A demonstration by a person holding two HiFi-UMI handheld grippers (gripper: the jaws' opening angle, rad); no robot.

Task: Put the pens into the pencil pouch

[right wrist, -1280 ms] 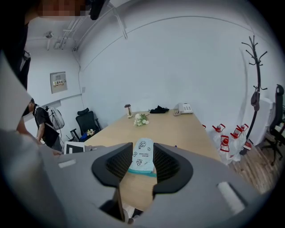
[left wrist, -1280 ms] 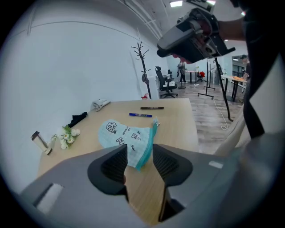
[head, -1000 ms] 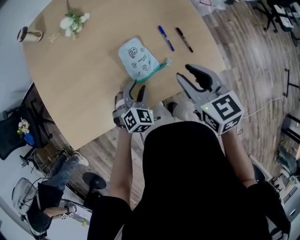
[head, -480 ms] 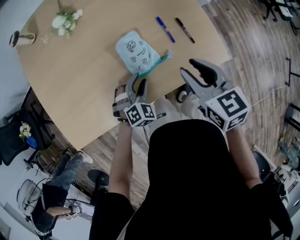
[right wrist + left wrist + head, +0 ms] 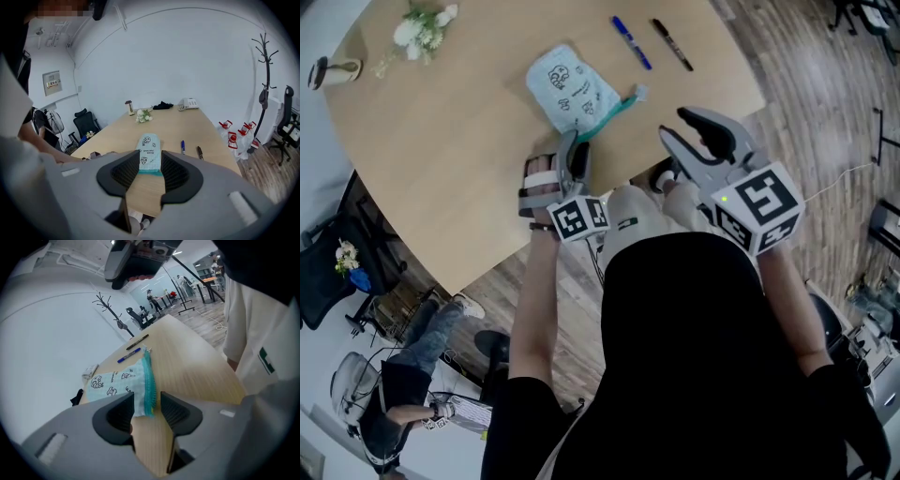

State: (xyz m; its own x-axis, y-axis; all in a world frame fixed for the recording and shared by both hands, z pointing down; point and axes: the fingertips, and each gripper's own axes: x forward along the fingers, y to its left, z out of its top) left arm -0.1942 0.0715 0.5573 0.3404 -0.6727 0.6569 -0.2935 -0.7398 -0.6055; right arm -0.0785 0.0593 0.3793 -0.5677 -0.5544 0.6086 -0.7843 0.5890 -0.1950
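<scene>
Only the left gripper view shows the pouch's (image 5: 117,380) teal zip (image 5: 149,380) close: a ridged strip along soft pale cloth printed with small cartoons, its near end between the spread left tongs (image 5: 145,411). From overhead, the pouch lies flat on the pale wood counter (image 5: 459,141), with a slim blue pen (image 5: 631,42) and black pen (image 5: 672,45) parallel beyond it. The right tongs (image 5: 675,127) hang spread and empty at the counter's near edge.

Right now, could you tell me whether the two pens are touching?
Apart: the head view shows a strip of bare table between the blue pen and the black pen.
</scene>
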